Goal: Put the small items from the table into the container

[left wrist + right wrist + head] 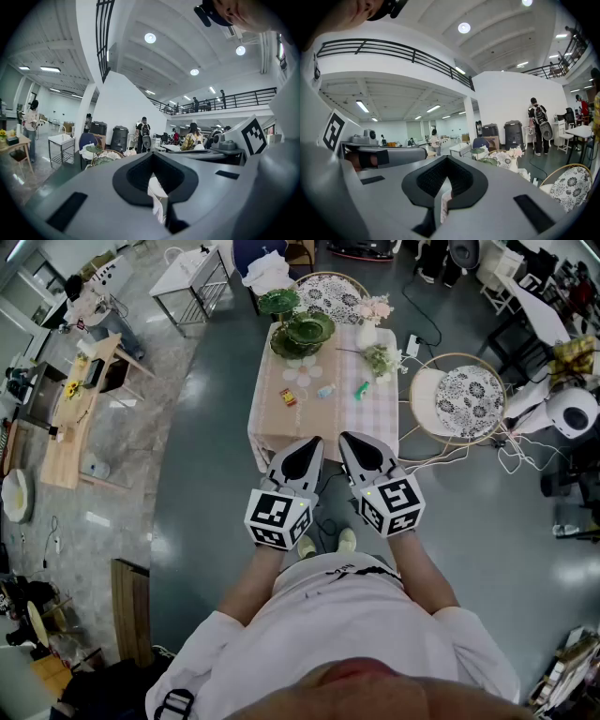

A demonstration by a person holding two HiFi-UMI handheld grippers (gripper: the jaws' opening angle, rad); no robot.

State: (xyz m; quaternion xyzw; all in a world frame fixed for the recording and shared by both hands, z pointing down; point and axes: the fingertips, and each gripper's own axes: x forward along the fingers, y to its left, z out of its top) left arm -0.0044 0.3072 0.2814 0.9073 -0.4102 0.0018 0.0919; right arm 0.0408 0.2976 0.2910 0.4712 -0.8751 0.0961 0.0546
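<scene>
the left gripper (307,448) and right gripper (356,446) are held before the surface (328,420), jaws clenched on nothing.

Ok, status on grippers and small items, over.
Left gripper and right gripper both shut, empty, short of the pink checked-cloth table. On the cloth: red item, pale blue item, green item; green leaf-shaped dishes behind them. Path clear.
</scene>
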